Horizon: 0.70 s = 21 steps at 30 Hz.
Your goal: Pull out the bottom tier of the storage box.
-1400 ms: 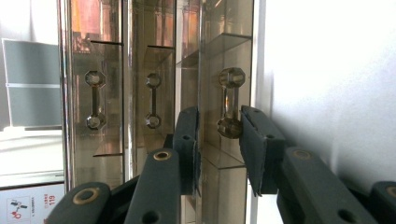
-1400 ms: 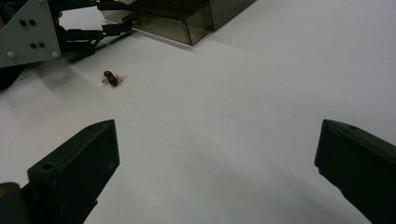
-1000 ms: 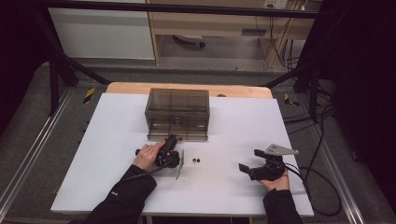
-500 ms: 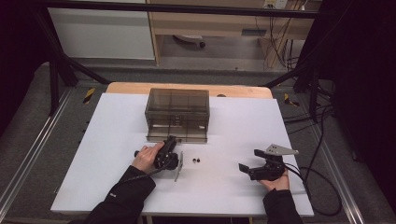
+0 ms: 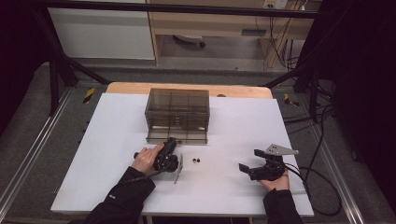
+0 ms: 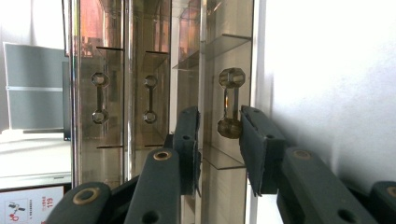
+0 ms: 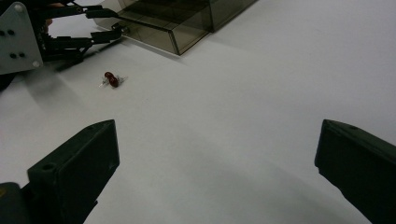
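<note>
White table (image 5: 116, 140); smoky clear drawer box (image 5: 177, 114) at back centre, two small dark beads (image 5: 196, 160) in front.

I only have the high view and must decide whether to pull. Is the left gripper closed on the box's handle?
Observer: No. In the left gripper view, the left gripper is open, with one jaw on each side of the handle.
Operator: And the two dark dots beside it, what are they?
Observer: The right gripper view shows two small dark red beads lying together on the table.
Operator: Is the right gripper holding anything?
Observer: No. The right gripper is wide open, with nothing but bare white table between its jaws.
</note>
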Tool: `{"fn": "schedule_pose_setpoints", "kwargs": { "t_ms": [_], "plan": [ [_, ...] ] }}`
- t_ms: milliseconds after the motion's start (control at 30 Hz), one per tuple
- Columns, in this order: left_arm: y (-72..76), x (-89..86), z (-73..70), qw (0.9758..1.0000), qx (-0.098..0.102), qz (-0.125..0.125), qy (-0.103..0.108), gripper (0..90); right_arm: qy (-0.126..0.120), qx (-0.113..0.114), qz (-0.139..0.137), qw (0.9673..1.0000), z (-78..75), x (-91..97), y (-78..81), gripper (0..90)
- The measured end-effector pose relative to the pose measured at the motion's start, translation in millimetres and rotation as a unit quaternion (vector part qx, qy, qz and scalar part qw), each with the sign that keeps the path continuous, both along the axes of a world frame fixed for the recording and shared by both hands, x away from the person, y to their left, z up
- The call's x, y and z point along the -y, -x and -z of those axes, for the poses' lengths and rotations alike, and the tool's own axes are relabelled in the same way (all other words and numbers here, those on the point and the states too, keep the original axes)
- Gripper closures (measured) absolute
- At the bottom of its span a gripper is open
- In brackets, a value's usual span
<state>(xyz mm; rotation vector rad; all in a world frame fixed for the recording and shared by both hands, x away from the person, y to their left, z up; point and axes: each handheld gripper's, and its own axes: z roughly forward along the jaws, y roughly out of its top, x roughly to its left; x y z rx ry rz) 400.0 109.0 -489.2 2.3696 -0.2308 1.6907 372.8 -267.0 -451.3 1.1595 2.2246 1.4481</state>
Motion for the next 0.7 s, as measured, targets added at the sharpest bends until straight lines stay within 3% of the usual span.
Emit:
{"fn": "schedule_pose_setpoints", "kwargs": {
  "t_ms": [700],
  "plan": [
    [7.6, 0.5, 2.8, 1.0, 0.0, 0.003, -0.003, 67.9, -0.001, 0.0, 0.0, 1.0, 0.0, -0.1, 0.1, 0.5]
  ]
}}
